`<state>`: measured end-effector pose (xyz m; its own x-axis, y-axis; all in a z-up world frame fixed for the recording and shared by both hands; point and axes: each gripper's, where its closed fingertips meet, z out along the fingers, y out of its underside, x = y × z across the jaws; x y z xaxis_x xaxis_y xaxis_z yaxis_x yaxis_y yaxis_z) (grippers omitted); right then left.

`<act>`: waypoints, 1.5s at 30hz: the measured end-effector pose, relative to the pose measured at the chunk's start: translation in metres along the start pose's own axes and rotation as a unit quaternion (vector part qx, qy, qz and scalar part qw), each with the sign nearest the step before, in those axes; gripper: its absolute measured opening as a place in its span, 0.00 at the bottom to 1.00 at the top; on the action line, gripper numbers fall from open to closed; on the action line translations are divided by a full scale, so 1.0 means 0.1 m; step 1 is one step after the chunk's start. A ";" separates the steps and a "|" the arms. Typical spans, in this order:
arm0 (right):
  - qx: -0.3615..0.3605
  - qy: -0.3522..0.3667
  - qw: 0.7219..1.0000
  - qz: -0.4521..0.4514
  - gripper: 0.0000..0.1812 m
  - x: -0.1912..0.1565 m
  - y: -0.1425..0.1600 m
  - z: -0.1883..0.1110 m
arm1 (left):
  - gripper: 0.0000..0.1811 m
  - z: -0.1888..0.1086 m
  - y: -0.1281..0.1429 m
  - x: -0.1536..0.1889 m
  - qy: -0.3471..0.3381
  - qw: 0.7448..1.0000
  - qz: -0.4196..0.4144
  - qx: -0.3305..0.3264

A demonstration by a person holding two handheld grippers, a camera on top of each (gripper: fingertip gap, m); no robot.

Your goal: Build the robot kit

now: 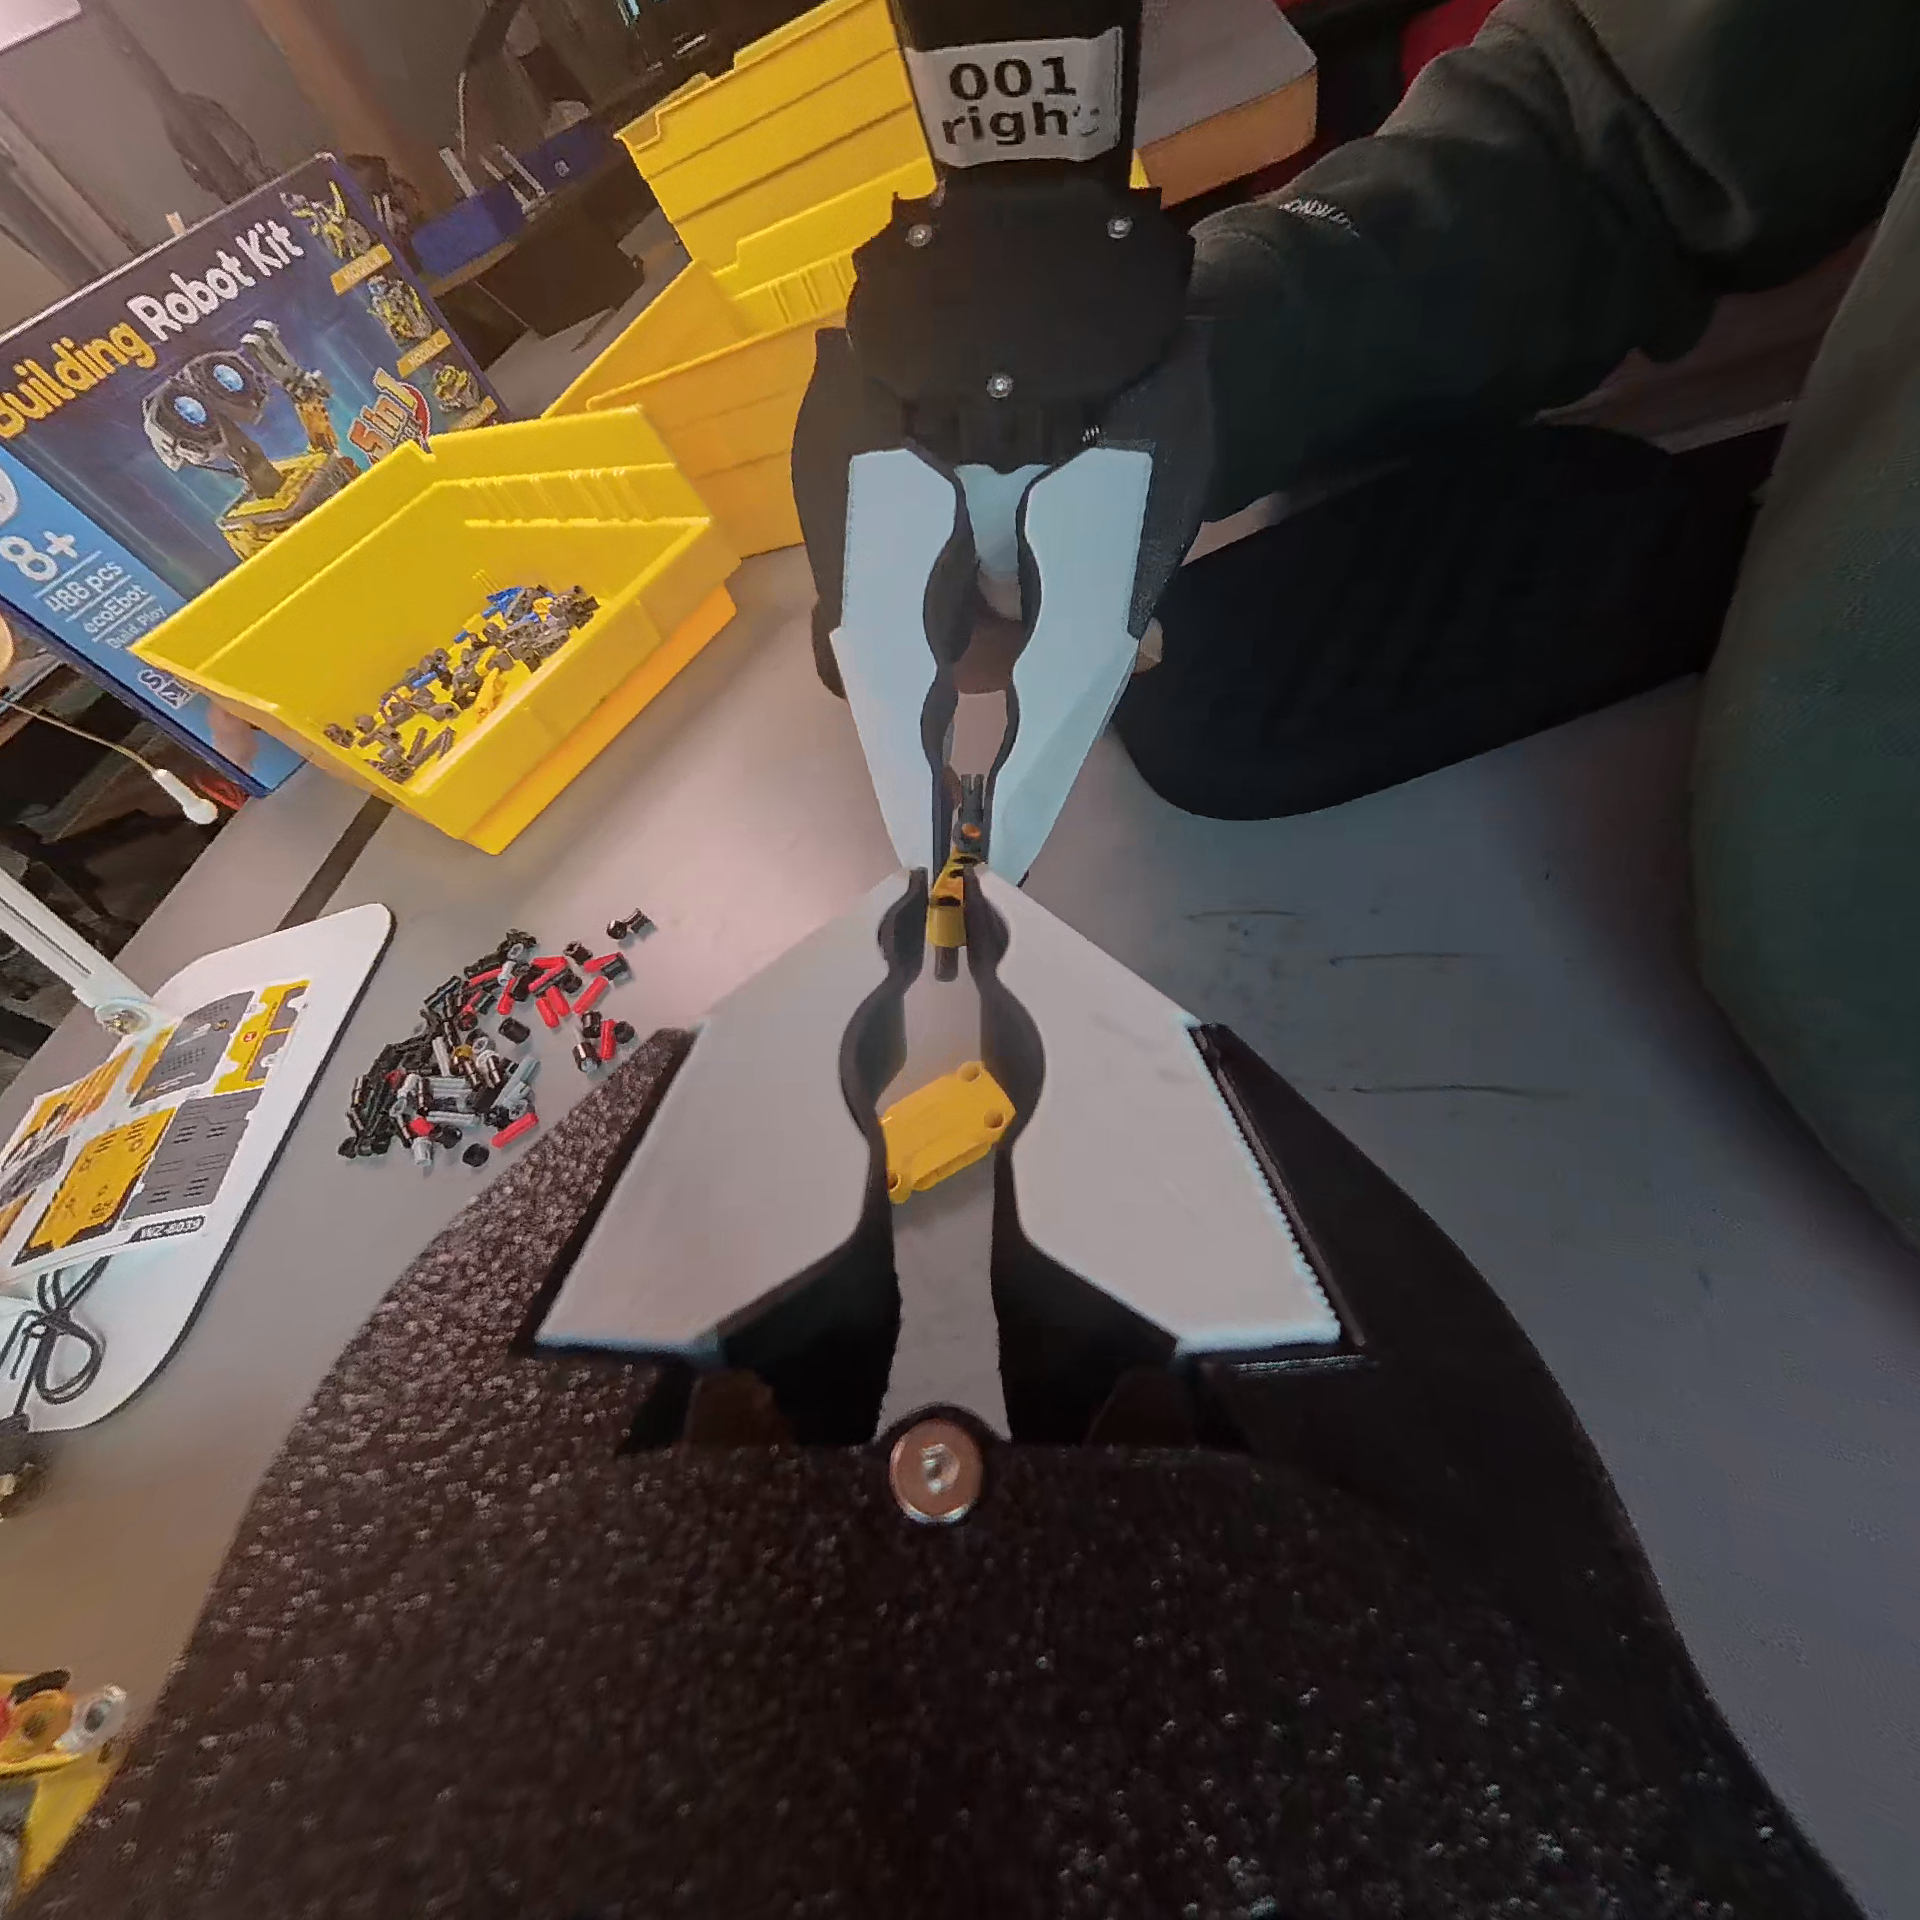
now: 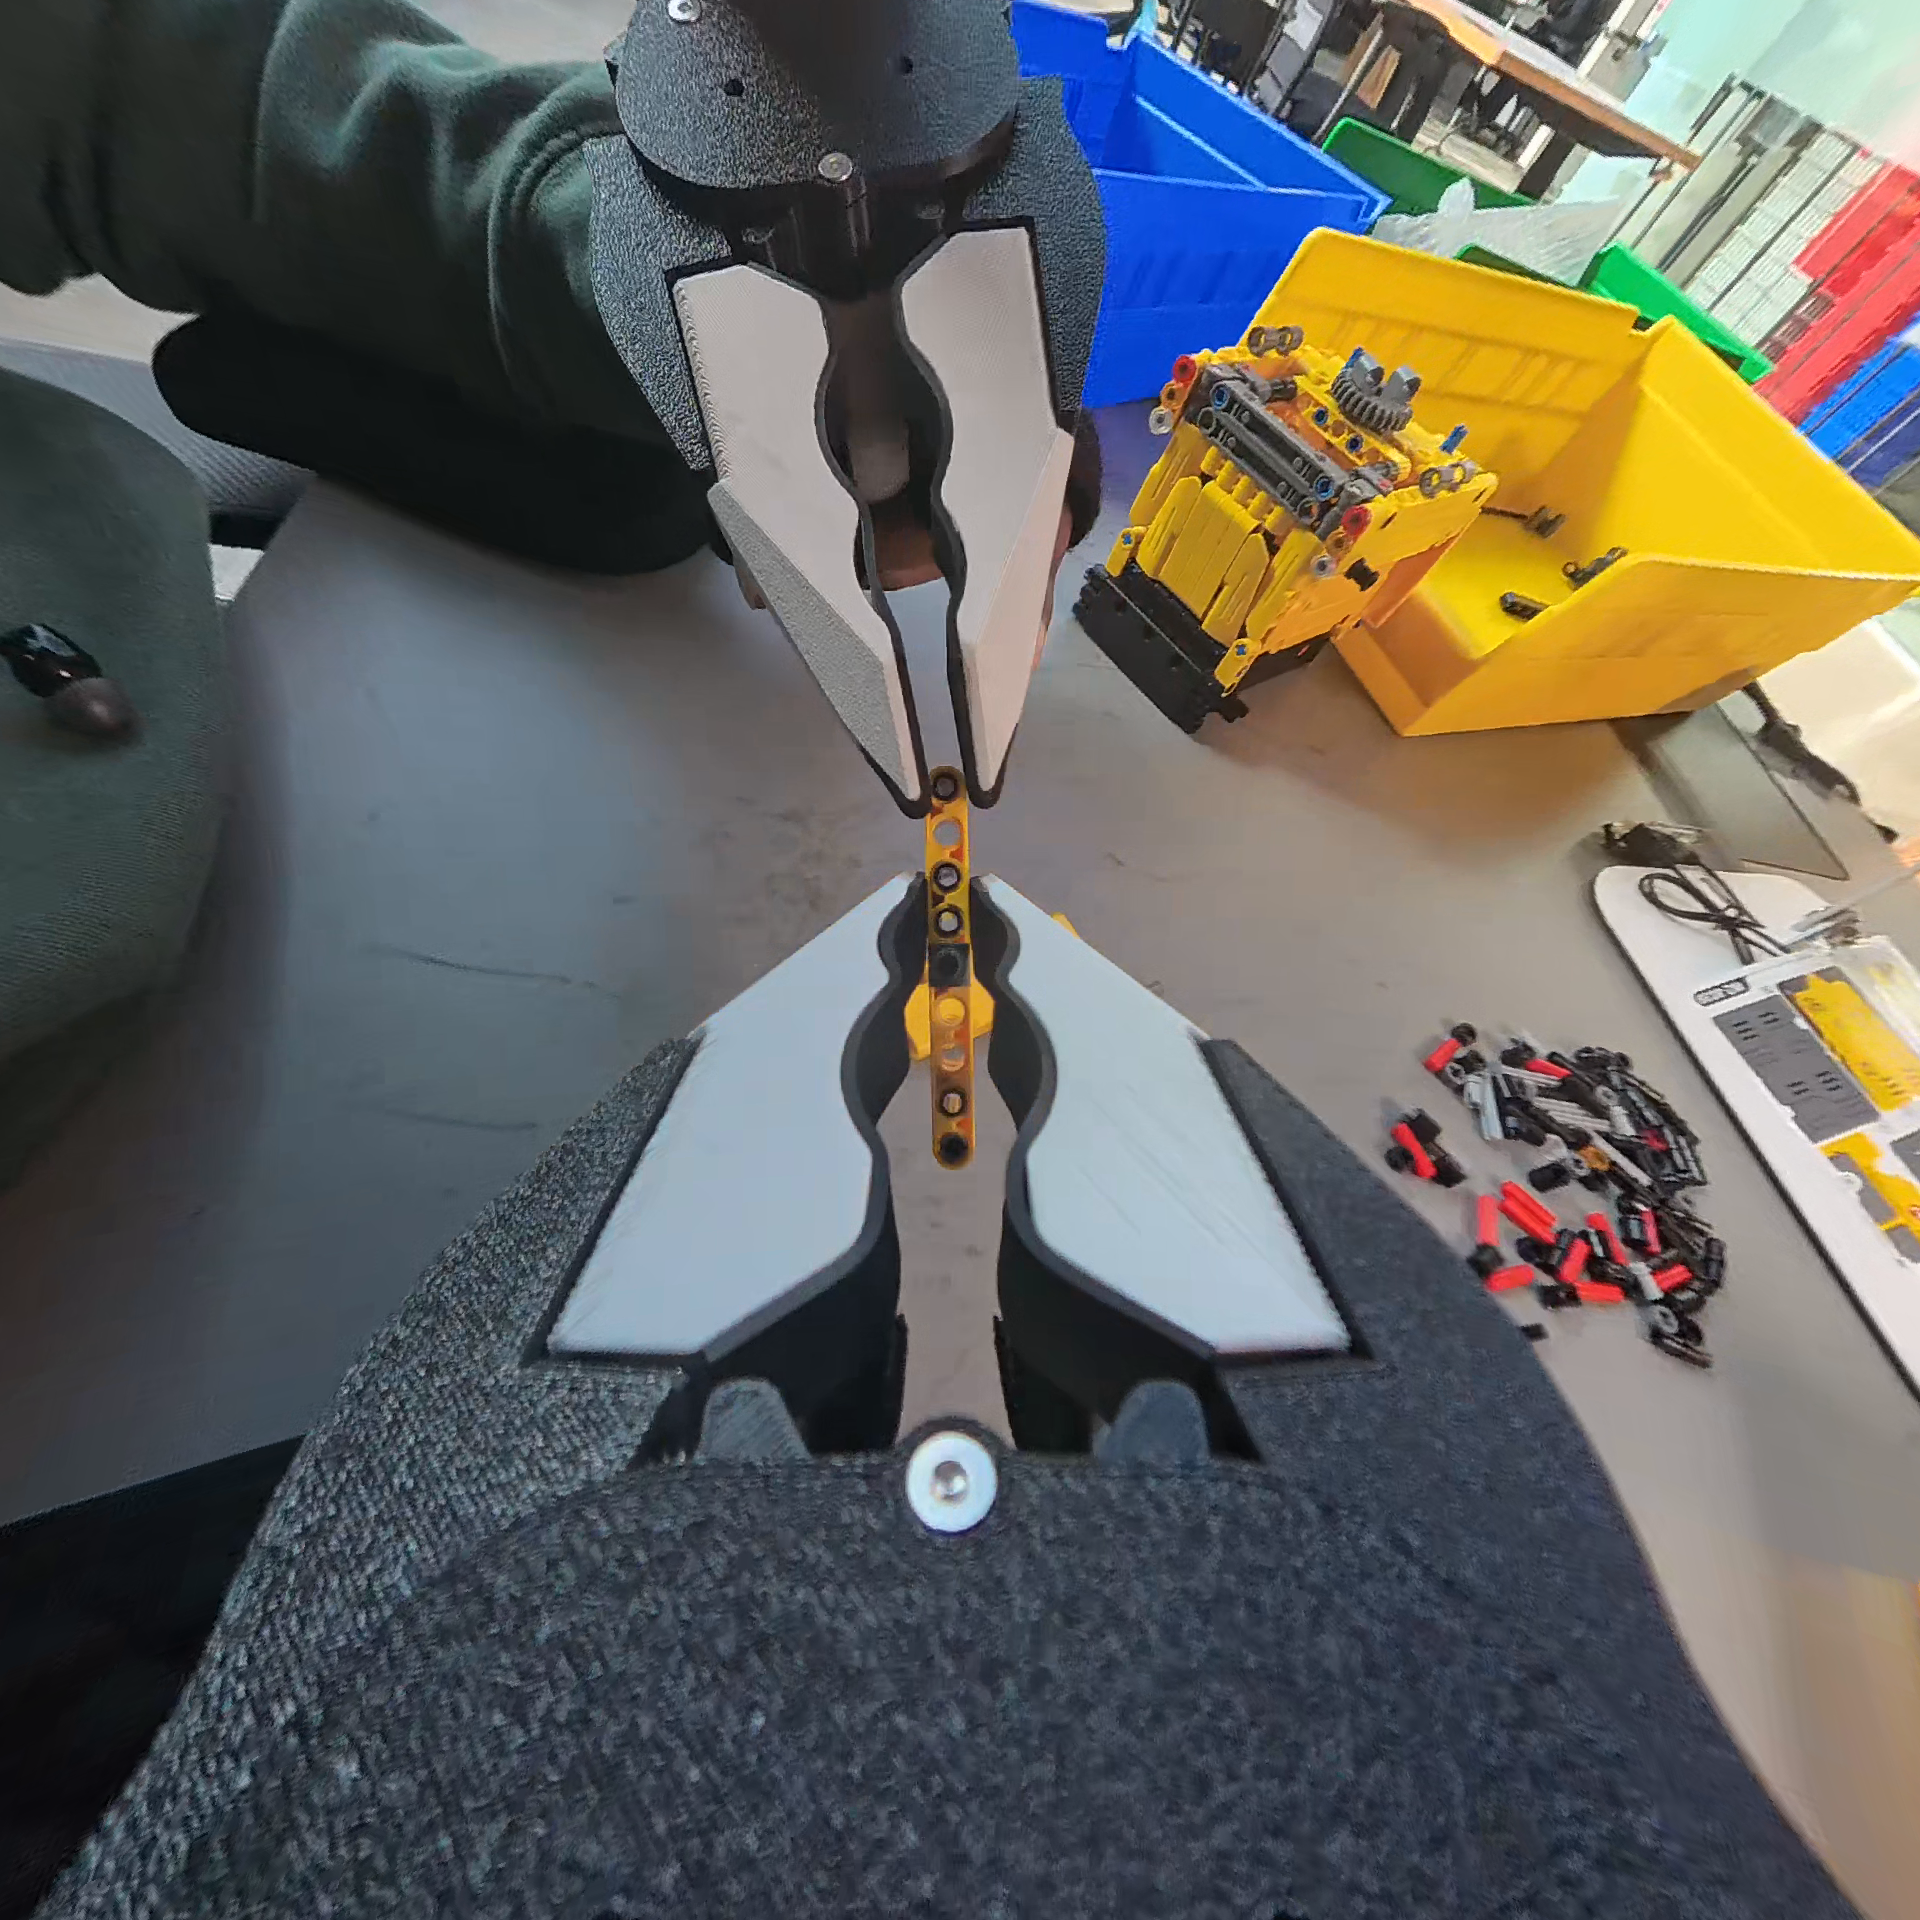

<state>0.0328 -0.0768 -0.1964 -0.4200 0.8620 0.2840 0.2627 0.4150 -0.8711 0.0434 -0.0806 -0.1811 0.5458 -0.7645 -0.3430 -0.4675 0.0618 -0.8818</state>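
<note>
A: Both tools are closed on the same thing, yes?

B: Yes. The right tool (image 2: 948, 891) is clamped on the middle of the yellow beam (image 2: 948, 844), and the left tool (image 1: 951, 902) pinches only the far end of it. The beam is in the air, above the surface (image 1: 1351, 1039), and it bridges the two tools tip to tip.

A: What can go wrong here, in your opinion?

B: I think the weak point is the left grip. It takes only the last hole of the beam (a very small contact), so a small twist or pull of either hand could make the end slip out. Also, if the two hands turn in different directions, the thin beam may bend or jump out of the tips.

A: And if it falls?

B: It would land close to the yellow block (image 1: 945, 1127), which lies on the surface directly under the tools. It may also bounce toward the pile of small pins (image 1: 499, 1039) at the side and scatter them. The yellow model vehicle (image 2: 1288, 520) stands well apart, so I see little danger there.
</note>
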 end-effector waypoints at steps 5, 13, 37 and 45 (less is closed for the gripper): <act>0.002 -0.030 0.999 0.029 0.04 -0.07 0.00 0.01 | 0.08 0.01 0.02 0.09 0.043 0.998 -0.040 0.016; 0.023 -0.034 0.999 0.028 0.07 -0.10 -0.04 0.00 | 0.04 0.02 0.07 0.09 0.051 0.997 -0.051 0.004; -0.057 0.007 0.997 -0.051 0.04 0.15 0.46 -0.11 | 0.14 -0.02 0.78 0.00 0.053 0.989 -0.004 -0.138; -0.045 0.105 0.943 -0.313 0.04 0.12 0.41 -0.08 | 0.25 0.12 0.84 0.06 0.136 0.974 0.022 -0.179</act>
<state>0.0455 -0.0468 -0.2256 -0.3385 0.4753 0.8121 0.0972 0.8761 -0.4722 0.0158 -0.0722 -0.2608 0.3379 -0.9110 -0.2367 -0.7252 -0.0917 -0.6825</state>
